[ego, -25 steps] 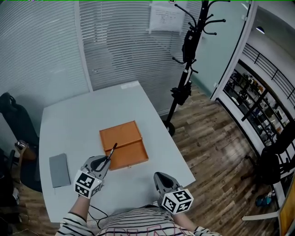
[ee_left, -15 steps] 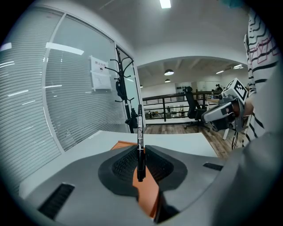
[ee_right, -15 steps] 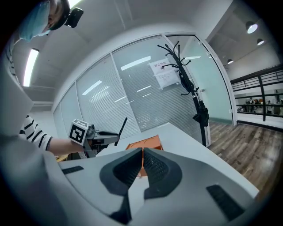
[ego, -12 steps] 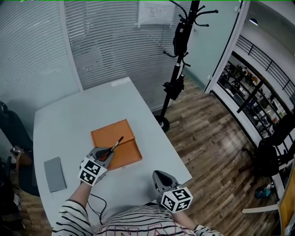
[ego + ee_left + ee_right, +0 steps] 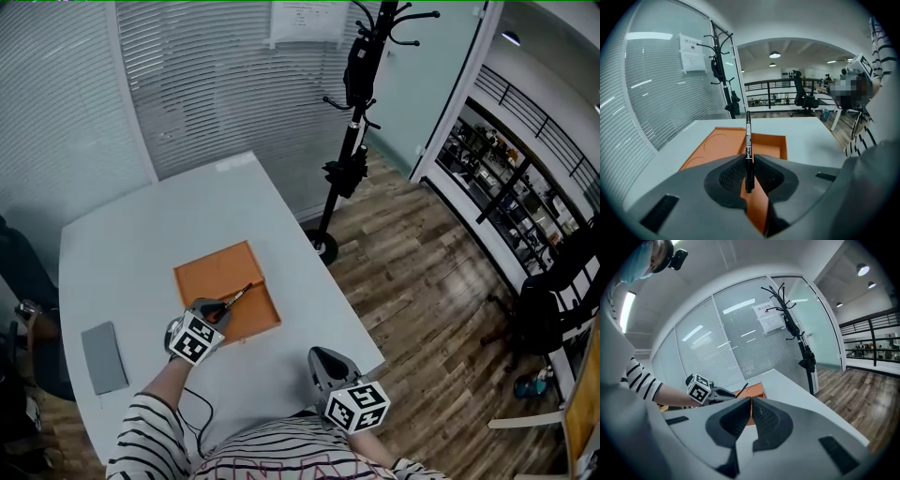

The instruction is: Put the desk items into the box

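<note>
Left gripper view shows the left gripper [image 5: 749, 165] clamped on a black pen [image 5: 748, 133] above the open orange box [image 5: 712, 145] on the white table [image 5: 806, 136], while the right gripper [image 5: 750, 405] is closed and empty.

We see an orange box [image 5: 223, 279] on a pale grey-white table [image 5: 131, 220], a black pen [image 5: 239, 295] with a white label band, and a plain grey pad [image 5: 103, 357] near the table's left edge. The left gripper [image 5: 216, 316] and right gripper [image 5: 320, 357] are grey, their cubes black-and-white squared. Our sleeve [image 5: 141, 439] is black-and-white striped.
</note>
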`<state>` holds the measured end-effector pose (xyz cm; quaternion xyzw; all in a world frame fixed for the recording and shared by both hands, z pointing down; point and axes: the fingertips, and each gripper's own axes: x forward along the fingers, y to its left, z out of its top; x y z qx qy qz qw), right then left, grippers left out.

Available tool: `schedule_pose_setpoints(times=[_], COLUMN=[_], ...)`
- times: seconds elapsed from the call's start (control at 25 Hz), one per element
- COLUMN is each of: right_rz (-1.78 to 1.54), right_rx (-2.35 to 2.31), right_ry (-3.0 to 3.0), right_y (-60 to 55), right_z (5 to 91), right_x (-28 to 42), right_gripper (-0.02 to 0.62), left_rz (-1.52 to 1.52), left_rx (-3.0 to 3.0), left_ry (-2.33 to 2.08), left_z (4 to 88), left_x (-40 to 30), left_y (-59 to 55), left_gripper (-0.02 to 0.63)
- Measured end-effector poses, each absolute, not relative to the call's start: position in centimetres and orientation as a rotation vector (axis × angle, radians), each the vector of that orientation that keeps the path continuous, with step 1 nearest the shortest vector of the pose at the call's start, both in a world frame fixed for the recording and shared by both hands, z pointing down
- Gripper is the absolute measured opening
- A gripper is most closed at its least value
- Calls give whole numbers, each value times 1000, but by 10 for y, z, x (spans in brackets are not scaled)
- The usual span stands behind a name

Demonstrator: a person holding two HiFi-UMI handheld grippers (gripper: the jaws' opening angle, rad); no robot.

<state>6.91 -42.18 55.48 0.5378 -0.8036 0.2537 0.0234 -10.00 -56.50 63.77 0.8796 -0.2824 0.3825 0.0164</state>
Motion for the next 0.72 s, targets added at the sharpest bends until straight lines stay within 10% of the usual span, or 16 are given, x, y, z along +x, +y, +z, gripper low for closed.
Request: schedule_pose_setpoints(times=[0.72], right_rz=[831], right_rx=[1714], right_ry=[-2448], right_y=[-443], right_z=[568], right_x=[106], right_gripper=[28], left_rz=[1505], left_rx=[2487], left_ry=[-738], left_z=[713], left_x=[-90], left_y=[-578], left_gripper=[71])
